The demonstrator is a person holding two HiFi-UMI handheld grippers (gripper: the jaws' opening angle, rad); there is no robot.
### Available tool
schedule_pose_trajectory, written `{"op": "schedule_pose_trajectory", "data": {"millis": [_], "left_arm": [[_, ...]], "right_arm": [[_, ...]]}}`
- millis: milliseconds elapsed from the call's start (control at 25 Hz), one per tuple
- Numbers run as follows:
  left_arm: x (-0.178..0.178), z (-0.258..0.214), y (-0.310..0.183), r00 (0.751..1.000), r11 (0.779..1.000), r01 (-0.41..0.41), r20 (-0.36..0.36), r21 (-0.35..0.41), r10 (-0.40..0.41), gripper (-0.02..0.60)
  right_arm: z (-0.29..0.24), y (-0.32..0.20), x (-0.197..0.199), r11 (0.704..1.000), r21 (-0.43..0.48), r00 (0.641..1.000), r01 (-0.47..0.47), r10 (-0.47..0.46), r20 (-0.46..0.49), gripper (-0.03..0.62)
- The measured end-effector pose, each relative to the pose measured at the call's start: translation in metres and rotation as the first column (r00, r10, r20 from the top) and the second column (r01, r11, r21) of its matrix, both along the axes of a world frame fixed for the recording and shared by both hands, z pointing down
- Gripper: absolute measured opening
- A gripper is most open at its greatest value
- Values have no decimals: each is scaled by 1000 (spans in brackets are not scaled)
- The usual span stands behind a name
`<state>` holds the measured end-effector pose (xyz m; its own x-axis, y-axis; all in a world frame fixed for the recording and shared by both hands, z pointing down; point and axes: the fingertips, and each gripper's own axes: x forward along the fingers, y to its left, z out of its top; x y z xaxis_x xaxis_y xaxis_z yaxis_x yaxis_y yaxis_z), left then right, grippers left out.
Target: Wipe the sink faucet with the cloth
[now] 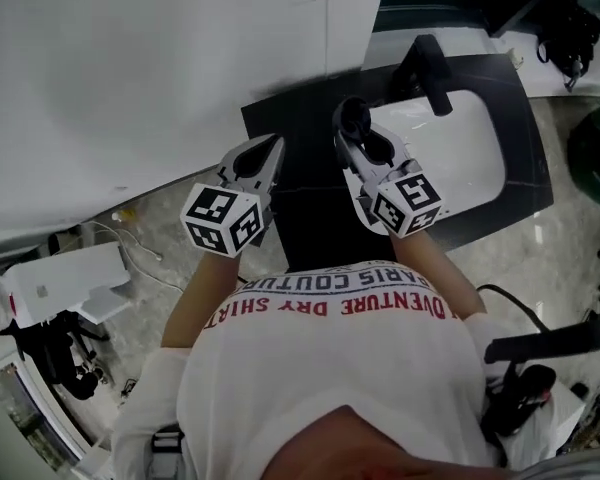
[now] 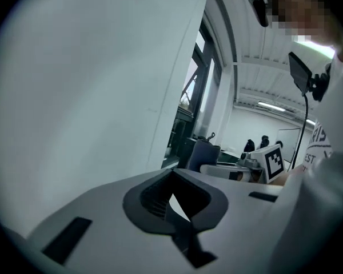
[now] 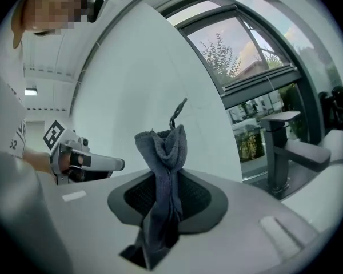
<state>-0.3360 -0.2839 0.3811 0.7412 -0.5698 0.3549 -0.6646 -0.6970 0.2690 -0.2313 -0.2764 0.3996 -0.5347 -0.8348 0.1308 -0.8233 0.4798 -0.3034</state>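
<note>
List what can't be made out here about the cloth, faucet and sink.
- cloth: in the right gripper view its lower end drops into the slot of the right tool, so its full size is unclear.
- faucet: only a black silhouette in the head view; dirt or wetness too small to tell.
- sink: left rim covered by the right tool, head view.

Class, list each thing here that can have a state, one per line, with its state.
left tongs: shut, nothing held.
right tongs: shut on the cloth.
cloth: bunched, standing up between the right tongs, not touching the faucet.
faucet: no water seen running from it.
</note>
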Motion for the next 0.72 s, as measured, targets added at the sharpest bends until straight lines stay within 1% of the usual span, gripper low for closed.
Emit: {"op": "schedule_pose_trajectory", "data": {"millis": [80, 160, 280, 360, 480, 600, 720], "left_arm": [[16, 1, -7, 996, 996, -83, -15, 9, 84, 2], [39, 1, -8, 986, 986, -165, -36, 10, 165, 2], [68, -5, -15, 968, 968, -249, -31, 18, 249, 2], [79, -18, -16, 959, 959, -280, -30, 38, 281, 2], [84, -28, -14, 950, 952, -303, -63, 38, 305, 2], [86, -18, -3, 941, 945, -326, -91, 10, 325, 2], [83, -7, 4, 930, 934, -357, -98, -13, 354, 2]], "right_arm": [[-2, 0, 1, 999, 12, 998, -47, 48, -51, 77], [-8, 3, 14, 995, 29, 990, -97, 99, -105, 77], [-15, 4, 41, 984, 43, 976, -176, 180, -124, 77], [-14, 9, 54, 975, 29, 970, -219, 221, -105, 77], [-11, 13, 63, 960, 15, 957, -278, 279, -82, 77], [-2, 18, 64, 948, 8, 941, -317, 316, -118, 77], [3, 12, 67, 934, 14, 923, -356, 354, -148, 77]]}}
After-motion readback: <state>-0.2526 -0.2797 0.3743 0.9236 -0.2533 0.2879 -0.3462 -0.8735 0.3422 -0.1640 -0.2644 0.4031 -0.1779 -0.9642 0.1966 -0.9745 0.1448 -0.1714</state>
